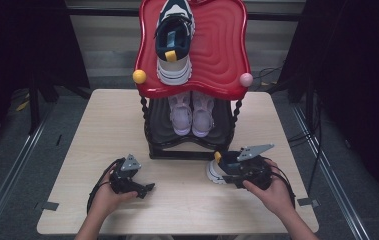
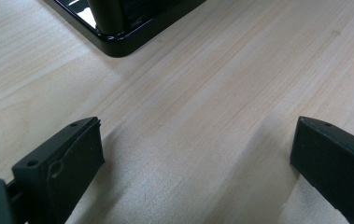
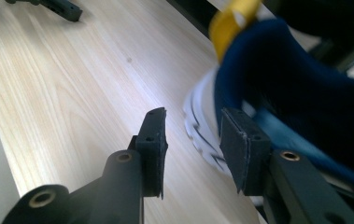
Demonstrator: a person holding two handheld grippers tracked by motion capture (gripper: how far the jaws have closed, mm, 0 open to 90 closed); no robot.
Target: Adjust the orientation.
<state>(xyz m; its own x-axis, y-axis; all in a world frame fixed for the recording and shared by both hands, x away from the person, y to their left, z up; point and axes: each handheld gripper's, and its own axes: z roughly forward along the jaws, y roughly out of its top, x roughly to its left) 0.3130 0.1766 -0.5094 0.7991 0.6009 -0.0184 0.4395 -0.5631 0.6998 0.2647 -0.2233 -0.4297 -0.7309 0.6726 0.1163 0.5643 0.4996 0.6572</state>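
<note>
A navy and white sneaker (image 1: 218, 170) with a yellow heel tab (image 3: 230, 23) lies on the wooden table (image 1: 187, 200), just in front of the shoe rack's right corner. My right gripper (image 1: 233, 171) is at its heel side. In the right gripper view the jaws (image 3: 191, 116) straddle the sneaker's (image 3: 296, 93) white sole edge and navy collar; the right pad lies against the collar, the left pad stands apart from the sole, so the gripper is open. My left gripper (image 1: 146, 188) rests low over bare table at the left, jaws wide open (image 2: 195, 135) with nothing between them.
A black shoe rack (image 1: 177, 150) stands at the table's far middle, its base corner (image 2: 118, 42) close ahead of the left gripper. Its red top shelf (image 1: 222, 50) carries a matching sneaker (image 1: 174, 40). A pale pink pair (image 1: 192, 112) sits on the lower shelf.
</note>
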